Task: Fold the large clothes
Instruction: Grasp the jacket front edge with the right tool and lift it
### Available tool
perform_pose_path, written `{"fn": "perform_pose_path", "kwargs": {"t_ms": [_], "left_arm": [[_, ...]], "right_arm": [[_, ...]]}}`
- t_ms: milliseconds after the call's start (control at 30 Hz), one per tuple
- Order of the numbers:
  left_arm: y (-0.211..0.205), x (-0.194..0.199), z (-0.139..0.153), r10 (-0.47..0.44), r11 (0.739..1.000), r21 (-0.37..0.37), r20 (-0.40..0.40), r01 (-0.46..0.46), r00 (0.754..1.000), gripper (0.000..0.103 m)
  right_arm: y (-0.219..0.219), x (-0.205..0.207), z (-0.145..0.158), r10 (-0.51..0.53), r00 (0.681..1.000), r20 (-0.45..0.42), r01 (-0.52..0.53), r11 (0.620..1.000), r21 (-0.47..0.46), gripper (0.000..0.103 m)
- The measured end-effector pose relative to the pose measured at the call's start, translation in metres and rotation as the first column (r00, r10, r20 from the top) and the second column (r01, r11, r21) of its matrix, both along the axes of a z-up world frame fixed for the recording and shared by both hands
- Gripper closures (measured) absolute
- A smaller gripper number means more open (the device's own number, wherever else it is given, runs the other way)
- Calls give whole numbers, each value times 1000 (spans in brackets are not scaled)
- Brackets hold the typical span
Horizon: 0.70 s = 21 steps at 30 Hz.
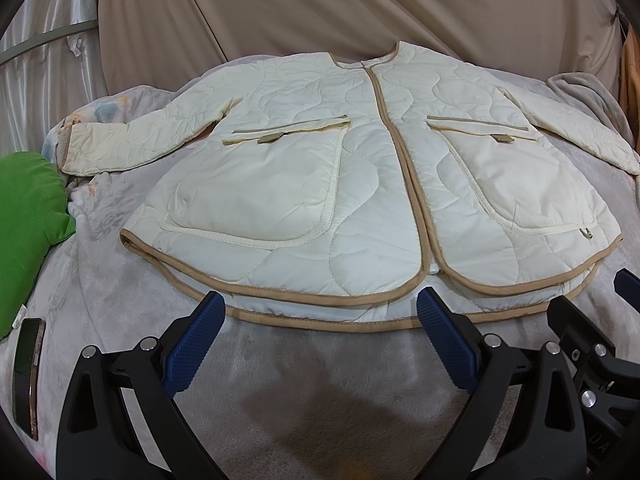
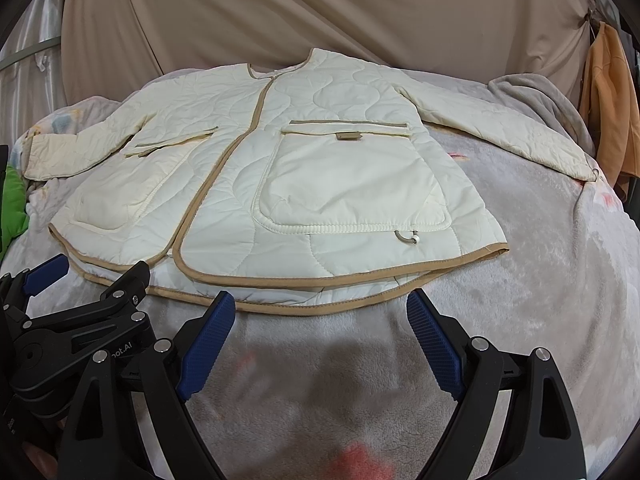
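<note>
A cream quilted jacket [image 1: 360, 168] with tan trim lies flat, front up, on a grey fleece blanket [image 1: 304, 364], both sleeves spread to the sides. My left gripper [image 1: 320, 300] hovers open just short of the hem, its blue pads [image 1: 192, 344] empty. In the right wrist view the same jacket [image 2: 280, 184] fills the middle, and my right gripper [image 2: 320, 304] is open near the hem's right half, holding nothing. Each gripper shows at the edge of the other's view: the right one [image 1: 616, 292], the left one [image 2: 44, 272].
A green cushion [image 1: 28, 232] and a phone [image 1: 28, 372] lie at the left on the blanket. A beige curtain [image 1: 360, 4] hangs behind. An orange garment [image 2: 608, 96] hangs at the far right, beside a bunched grey blanket [image 2: 536, 100].
</note>
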<state>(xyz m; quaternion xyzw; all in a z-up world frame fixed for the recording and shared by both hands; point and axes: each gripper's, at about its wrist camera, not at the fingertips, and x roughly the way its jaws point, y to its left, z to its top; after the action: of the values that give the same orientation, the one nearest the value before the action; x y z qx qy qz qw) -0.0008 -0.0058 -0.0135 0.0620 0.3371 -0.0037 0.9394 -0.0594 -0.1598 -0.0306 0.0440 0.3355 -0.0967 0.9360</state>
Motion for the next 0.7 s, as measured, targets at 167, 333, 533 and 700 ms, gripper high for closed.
{"fn": "perform_pose_path", "kwargs": {"t_ms": [167, 333, 533, 700], "left_arm": [[1, -4, 0, 11, 1000, 29, 2, -11, 1000, 10], [-9, -5, -3, 25, 993, 118, -21, -22, 999, 10], [11, 4, 22, -47, 999, 2, 8, 47, 999, 9], [42, 35, 60, -2, 999, -44, 105, 7, 995, 8]], "right_arm": [[-2, 0, -3, -1, 1000, -7, 1, 1000, 7, 17], [-4, 1, -5, -23, 999, -24, 23, 1000, 5, 18], [-41, 7, 20, -24, 1000, -4, 24, 996, 91, 21], [-167, 44, 47, -218, 974, 63, 210, 971, 118, 21]]}}
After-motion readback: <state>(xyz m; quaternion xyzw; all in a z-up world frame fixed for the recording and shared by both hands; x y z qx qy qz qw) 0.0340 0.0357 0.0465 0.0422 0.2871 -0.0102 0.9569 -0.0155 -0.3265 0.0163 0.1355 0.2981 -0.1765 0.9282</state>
